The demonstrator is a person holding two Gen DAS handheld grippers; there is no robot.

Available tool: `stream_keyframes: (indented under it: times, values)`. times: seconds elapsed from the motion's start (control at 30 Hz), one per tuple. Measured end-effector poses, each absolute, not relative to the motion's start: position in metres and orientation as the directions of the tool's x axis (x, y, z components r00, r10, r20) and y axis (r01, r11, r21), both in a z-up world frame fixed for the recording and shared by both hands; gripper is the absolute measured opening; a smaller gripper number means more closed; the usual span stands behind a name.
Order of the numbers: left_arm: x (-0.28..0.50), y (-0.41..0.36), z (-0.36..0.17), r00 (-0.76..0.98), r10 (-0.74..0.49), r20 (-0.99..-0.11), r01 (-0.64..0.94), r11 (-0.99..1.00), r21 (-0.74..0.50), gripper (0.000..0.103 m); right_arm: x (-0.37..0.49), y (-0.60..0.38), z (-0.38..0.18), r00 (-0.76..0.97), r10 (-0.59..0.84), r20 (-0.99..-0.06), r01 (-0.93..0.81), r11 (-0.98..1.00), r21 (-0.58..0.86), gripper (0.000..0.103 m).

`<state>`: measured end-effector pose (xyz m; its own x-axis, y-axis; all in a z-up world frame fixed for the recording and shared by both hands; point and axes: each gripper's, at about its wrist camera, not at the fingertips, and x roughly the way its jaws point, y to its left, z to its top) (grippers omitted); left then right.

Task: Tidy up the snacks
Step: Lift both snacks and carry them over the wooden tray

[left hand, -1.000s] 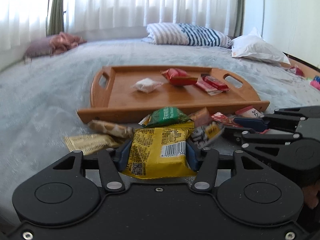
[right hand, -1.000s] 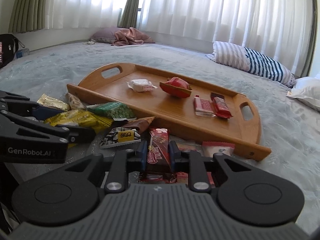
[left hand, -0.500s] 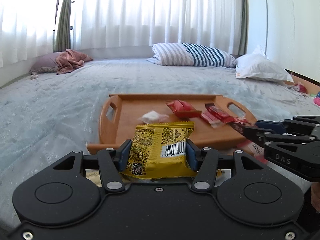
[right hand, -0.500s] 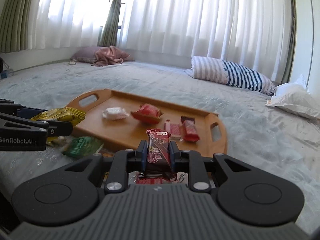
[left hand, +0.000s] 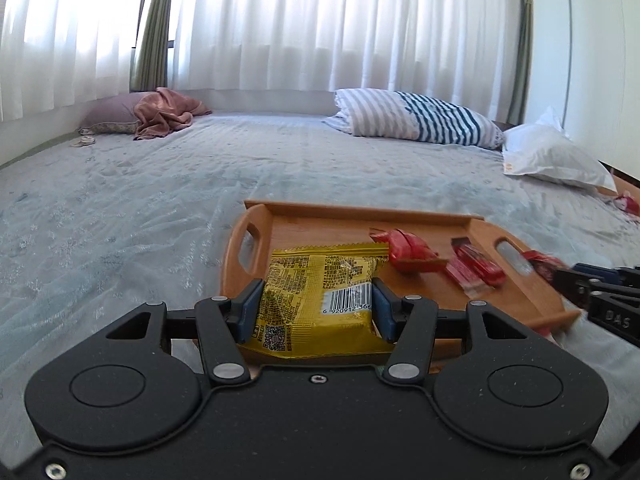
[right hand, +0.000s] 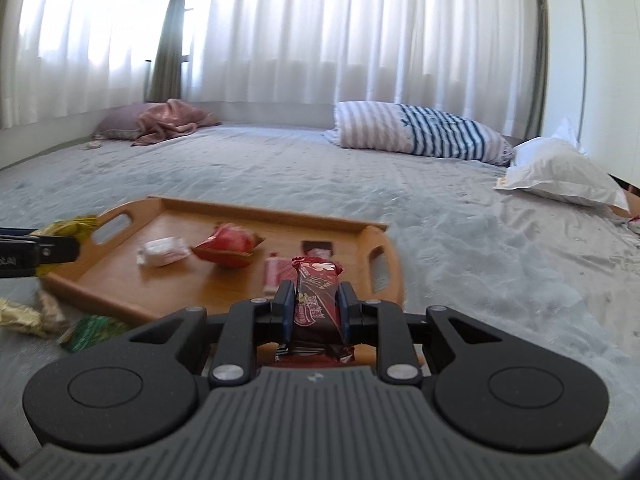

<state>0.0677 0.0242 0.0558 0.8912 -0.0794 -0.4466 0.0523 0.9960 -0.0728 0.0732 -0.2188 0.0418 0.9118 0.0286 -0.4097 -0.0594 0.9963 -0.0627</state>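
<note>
Pale grey-blue textured bedspread (left hand: 160, 208) across a wide bed, under sheer white curtains (left hand: 320, 24) lit from behind, with a strip of olive drape (left hand: 154, 28) between them. At the far edge: navy-and-white striped pillow (left hand: 416, 120), white pillow (left hand: 552, 156) to its right, mauve cushion with a crumpled pink cloth (left hand: 164, 114) at far left.

Rectangular wooden tray with cut-out handles (right hand: 120, 276) flat on the bedspread, carrying a small white wrapped sweet (right hand: 162, 251), a puffy red packet (right hand: 228, 245) and flat red bars (right hand: 276, 272), possibly two, though blurred.

Left gripper (left hand: 316, 306) clamped on a yellow foil snack packet with a barcode (left hand: 316, 284), held above the tray's near left end. Right gripper (right hand: 316, 312) closed tight on a dark red wrapped bar (right hand: 316, 300), upright between the pads, over the tray's near right edge.

Loose on the bedspread beside the tray's left corner: a green packet (right hand: 92, 330) and gold-wrapped pieces (right hand: 28, 318).
</note>
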Motion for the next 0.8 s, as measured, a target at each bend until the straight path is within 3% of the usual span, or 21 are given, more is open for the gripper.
stream_keyframes:
  times: [0.37,0.8]
  values:
    - [0.119,0.033,0.060,0.885,-0.055,-0.463,0.014,0.996,-0.090,0.053,0.112,-0.235,0.046,0.911,0.007,-0.413,-0.038,0.997,-0.067,0.028]
    - [0.200,0.027,0.051,0.856,-0.027,-0.517,0.011,0.999,-0.035,0.053,0.186,-0.255,0.046,0.860,0.066,-0.506,-0.073,0.997,0.007,0.028]
